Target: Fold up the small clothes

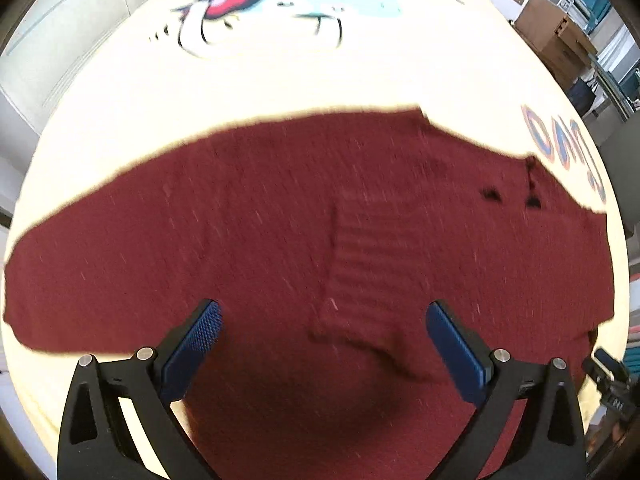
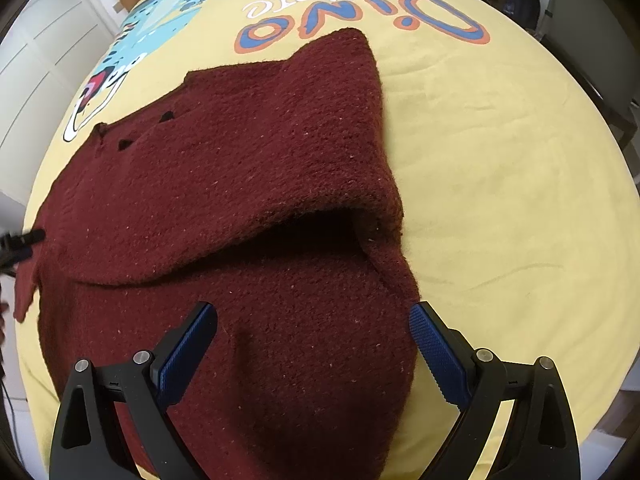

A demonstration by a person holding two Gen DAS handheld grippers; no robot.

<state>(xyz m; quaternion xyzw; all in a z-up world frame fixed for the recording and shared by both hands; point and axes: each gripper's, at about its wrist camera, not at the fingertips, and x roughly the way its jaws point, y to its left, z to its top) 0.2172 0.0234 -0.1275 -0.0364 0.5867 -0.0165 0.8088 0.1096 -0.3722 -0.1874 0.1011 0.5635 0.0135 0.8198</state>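
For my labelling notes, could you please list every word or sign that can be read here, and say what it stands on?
"Dino": large blue letters outlined in orange, seen upside down, printed on the yellow cartoon-print cloth beyond the dark red knitted sweater.
Smaller white word beside it, same cloth: too stylised to read.
Sweater: no text visible.

Bright, even light. The left wrist view is washed out and motion-blurred; the right wrist view is sharp. Both bend strongly toward dark rounded edges.

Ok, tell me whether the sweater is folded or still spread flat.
Partly folded. In the right wrist view one side of the sweater is doubled over itself, with a dark gap under the flap.
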